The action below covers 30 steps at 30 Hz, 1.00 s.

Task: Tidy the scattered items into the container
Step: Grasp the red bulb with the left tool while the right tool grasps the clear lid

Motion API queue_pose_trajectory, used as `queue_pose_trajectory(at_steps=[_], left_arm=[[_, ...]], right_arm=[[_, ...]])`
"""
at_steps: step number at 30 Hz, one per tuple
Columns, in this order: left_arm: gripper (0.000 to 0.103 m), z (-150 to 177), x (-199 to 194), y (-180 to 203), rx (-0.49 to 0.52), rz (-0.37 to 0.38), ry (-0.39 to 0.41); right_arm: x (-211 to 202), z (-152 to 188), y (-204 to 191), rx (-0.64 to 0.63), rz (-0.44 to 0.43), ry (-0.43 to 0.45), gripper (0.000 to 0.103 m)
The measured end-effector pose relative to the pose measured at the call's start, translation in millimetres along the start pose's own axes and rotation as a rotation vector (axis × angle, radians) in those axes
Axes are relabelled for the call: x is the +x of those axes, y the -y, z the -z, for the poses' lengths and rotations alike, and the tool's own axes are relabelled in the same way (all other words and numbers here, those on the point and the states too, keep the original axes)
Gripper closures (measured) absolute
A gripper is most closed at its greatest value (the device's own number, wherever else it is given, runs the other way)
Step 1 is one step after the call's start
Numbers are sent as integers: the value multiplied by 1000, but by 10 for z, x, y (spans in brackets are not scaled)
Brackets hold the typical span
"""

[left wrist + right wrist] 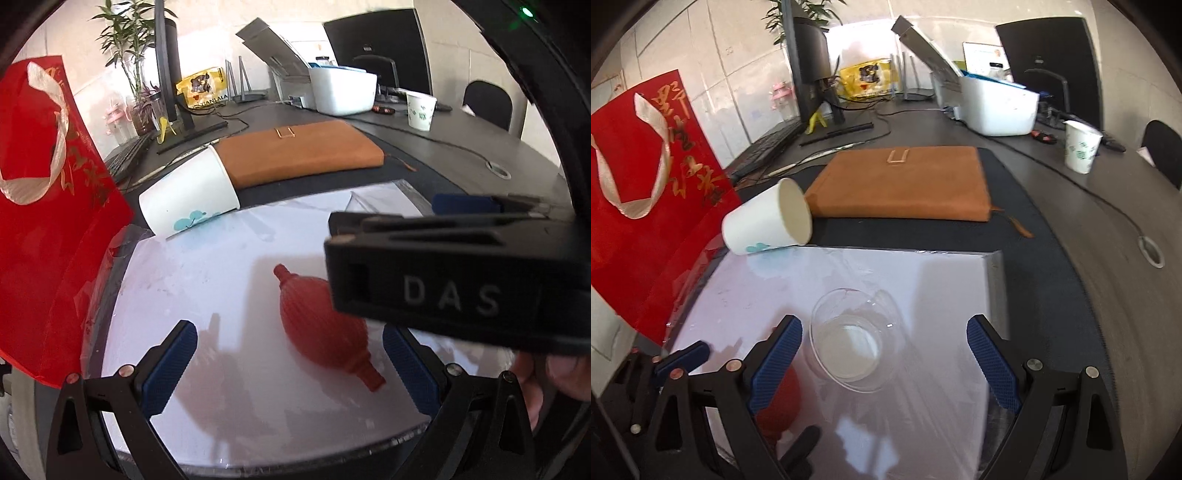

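Left claw gaping wide, straddling red bulb | right claw gaping wide, flanking glass bowl | lying tipped: paper cup

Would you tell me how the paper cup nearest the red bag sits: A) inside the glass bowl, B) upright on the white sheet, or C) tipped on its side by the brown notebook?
C: the paper cup lies tipped on its side, its mouth toward the brown notebook, away from the glass bowl.
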<state>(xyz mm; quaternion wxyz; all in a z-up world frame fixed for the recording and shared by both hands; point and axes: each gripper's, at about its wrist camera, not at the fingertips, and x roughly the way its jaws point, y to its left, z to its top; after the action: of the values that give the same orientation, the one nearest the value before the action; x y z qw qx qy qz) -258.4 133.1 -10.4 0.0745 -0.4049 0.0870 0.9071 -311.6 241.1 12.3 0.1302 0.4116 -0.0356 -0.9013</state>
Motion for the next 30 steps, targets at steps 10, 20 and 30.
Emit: queue_pose_trajectory(at_steps=[10, 20, 30], left_arm=[[0, 0, 149, -181, -98, 67, -60], [0, 0, 141, -197, -105, 66, -59], [0, 3, 118, -184, -93, 43, -52]], right_arm=[[206, 49, -61, -1, 16, -21, 9], [184, 49, 20, 31, 15, -11, 9], [167, 53, -12, 27, 104, -4, 42]])
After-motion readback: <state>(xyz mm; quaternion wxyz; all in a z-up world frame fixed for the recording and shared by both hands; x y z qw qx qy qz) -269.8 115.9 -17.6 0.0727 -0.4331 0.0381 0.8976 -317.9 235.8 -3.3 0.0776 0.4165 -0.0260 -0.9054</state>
